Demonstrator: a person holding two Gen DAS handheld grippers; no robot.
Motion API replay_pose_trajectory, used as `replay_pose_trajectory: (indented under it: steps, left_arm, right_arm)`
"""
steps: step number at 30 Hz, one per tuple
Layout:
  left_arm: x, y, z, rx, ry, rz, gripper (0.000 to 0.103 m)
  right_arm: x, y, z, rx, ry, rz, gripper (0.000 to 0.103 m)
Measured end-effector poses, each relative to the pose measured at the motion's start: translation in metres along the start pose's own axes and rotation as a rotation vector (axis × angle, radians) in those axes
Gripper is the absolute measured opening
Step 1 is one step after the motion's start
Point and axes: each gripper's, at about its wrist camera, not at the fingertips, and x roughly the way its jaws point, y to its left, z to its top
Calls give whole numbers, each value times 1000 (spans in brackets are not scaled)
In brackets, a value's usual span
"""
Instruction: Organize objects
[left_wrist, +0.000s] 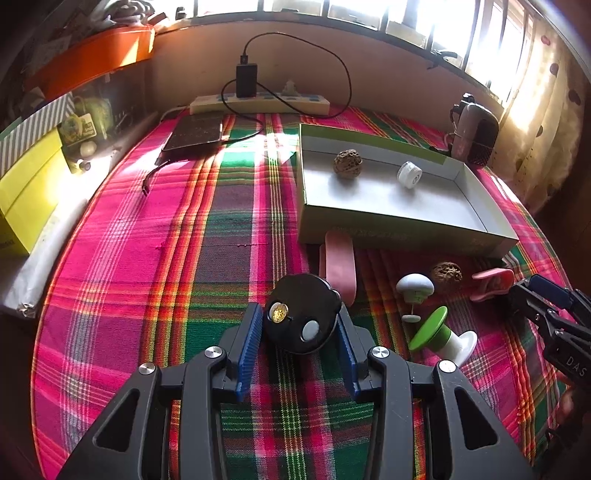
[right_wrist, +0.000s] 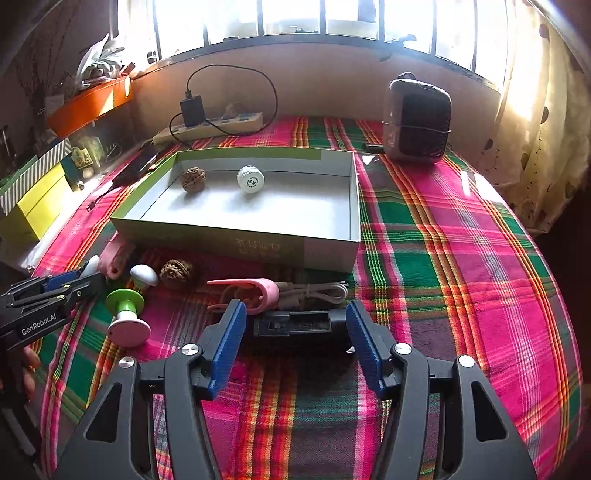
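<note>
My left gripper is shut on a black round disc with a gold dot and a grey dot, held above the plaid cloth. An open green-sided box holds a walnut and a white cap; it also shows in the right wrist view. Loose in front of the box lie a pink case, a white mushroom piece, a walnut, a green-and-white spool and a pink clip. My right gripper is open around a black rectangular block.
A power strip with a black charger and cable lies at the back by the wall. A dark tablet lies at the back left. A small heater stands at the back right. Yellow boxes stand left. A white cable lies by the clip.
</note>
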Motion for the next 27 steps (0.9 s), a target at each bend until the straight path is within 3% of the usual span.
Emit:
replay_pose_trajectory:
  steps: [10, 27]
  left_arm:
    - [0, 0, 0, 2, -2, 1, 37]
    - [0, -1, 0, 2, -1, 3, 37]
  right_arm:
    - [4, 9, -3, -63, 0, -116, 63]
    - [-22, -16, -24, -20, 2, -185, 63]
